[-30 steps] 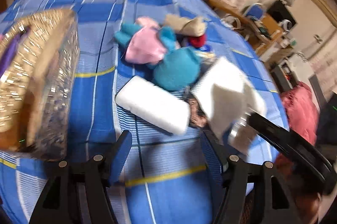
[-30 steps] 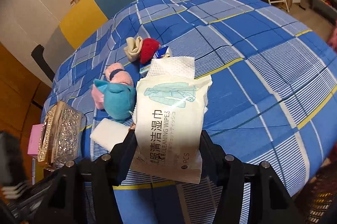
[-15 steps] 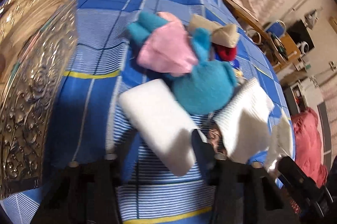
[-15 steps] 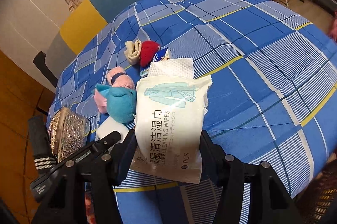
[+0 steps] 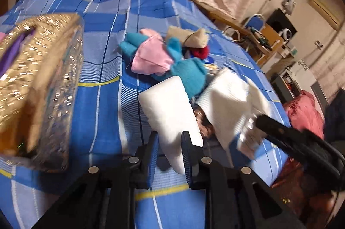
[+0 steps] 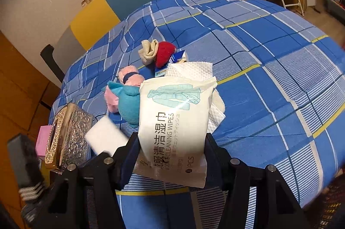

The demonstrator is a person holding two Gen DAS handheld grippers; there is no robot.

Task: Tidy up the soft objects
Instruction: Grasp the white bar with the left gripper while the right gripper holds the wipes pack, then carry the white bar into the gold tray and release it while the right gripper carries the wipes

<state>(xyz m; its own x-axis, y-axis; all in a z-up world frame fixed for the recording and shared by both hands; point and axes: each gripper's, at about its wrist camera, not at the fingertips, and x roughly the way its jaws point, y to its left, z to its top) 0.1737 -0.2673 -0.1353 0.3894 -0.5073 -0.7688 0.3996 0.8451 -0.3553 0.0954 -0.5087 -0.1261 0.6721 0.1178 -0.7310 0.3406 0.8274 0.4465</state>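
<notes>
Left claw [image 5: 169, 152] has just been closing and now pinches the near end of the white sponge block [image 5: 170, 112], whose near tip sticks out below the pads while its far end leans against the teal plush toy [image 5: 189, 76]. Right claw [image 6: 170, 151] is clamped on the pack of cleaning wipes [image 6: 174, 119], holding it upright over the table [image 6: 269, 82], with a white paper towel [image 6: 192, 71] just behind it. Farther out on the blue checked cloth lie a pink soft piece [image 5: 151, 56], a beige rolled sock [image 6: 148, 51] touching a red one [image 6: 165, 53], and, to the left, a gilded tissue box [image 5: 36, 82]. The grip on the sponge looks risky: it sits near one end, so the block may pivot or slip free when lifted, and squeezing foam this hard could let it spring out. Its far end could also drag the plush toy along and scatter the pile. The wipes pack is held low, so it may sag or tip forward.
</notes>
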